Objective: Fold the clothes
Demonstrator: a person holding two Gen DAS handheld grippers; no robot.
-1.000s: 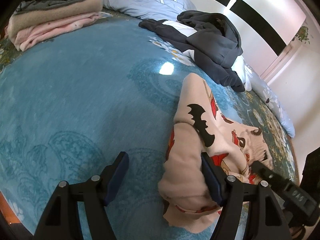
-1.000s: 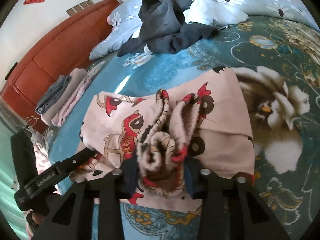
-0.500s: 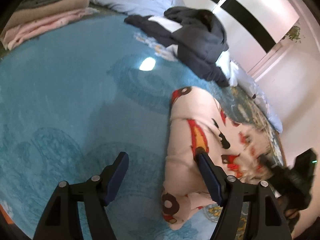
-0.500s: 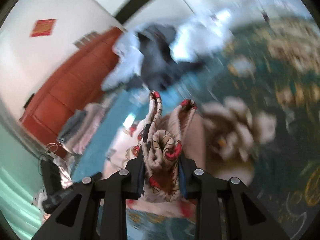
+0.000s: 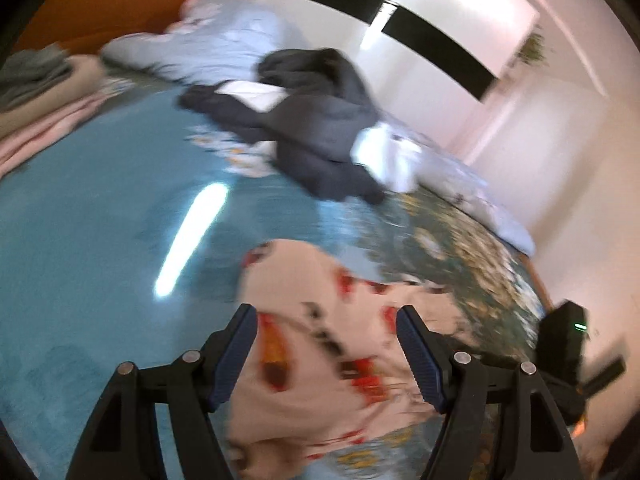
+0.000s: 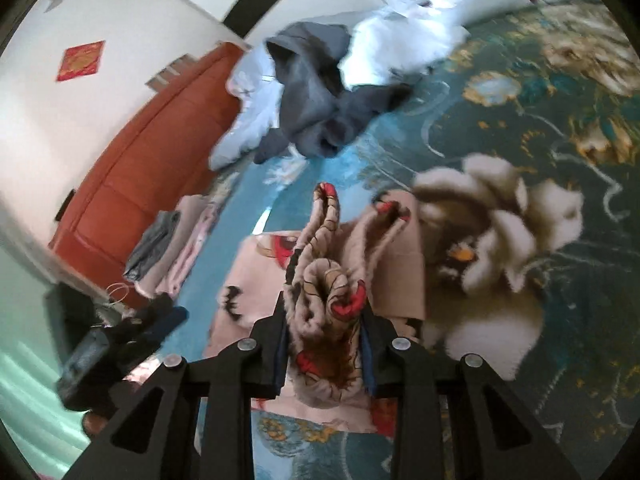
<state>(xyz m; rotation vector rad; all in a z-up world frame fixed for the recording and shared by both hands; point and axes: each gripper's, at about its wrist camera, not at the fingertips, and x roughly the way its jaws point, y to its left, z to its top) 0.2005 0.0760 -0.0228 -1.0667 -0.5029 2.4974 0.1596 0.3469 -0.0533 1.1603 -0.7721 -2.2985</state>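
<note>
Colours and patterns of clothes on a bed

A pale pink garment (image 6: 332, 280) printed with red cartoon cars and black bats lies on a teal bedspread (image 5: 100, 216) (cream and gold flowers towards one side); beyond, a charcoal hoodie (image 5: 320, 120), a pale blue floral quilt (image 5: 224, 44).

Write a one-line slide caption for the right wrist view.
Right gripper clamps a bunched fold of the cartoon-print garment above the floral bedspread.

Pink cartoon-print garment (image 6: 320, 272): mostly spread on the teal bedspread (image 6: 460, 128), one bunched fold lifted upright, pinched in the right claw (image 6: 324, 344).
</note>
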